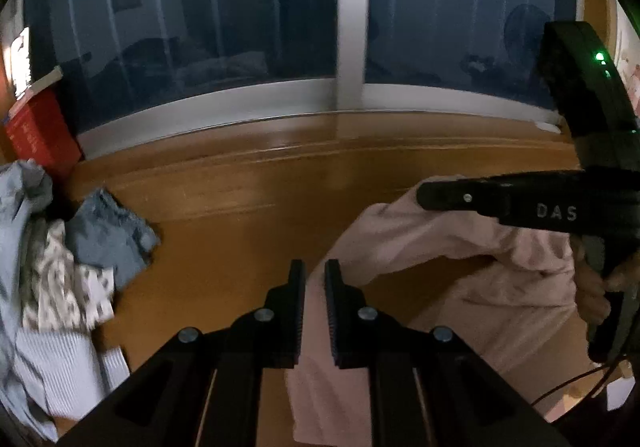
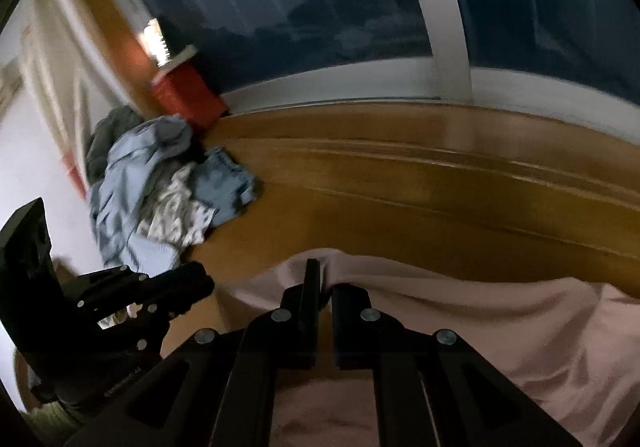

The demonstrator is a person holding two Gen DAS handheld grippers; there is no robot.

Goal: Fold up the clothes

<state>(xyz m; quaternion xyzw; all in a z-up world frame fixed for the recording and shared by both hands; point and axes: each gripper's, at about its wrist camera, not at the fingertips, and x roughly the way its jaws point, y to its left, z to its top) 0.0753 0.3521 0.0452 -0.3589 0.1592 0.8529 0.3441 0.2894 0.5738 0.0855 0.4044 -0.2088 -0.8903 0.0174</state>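
Observation:
A pale pink garment (image 1: 440, 247) hangs stretched between both grippers, lifted off the wooden table (image 1: 260, 199). My left gripper (image 1: 315, 275) is shut on one edge of it, and the cloth runs down between the ribbed pads. To its right, my right gripper (image 1: 424, 194) pinches another part of the same edge. In the right wrist view my right gripper (image 2: 325, 279) is shut on a bunched fold of the pink garment (image 2: 520, 327), which drapes away to the right. The left gripper (image 2: 202, 281) shows at the lower left, its grip hidden from this view.
A pile of crumpled clothes (image 1: 60, 247), blue, patterned and striped, lies at the table's left end (image 2: 168, 183). A red box (image 1: 40, 131) stands behind it against the dark window (image 1: 240, 27). A hand (image 1: 596, 287) holds the right gripper's handle.

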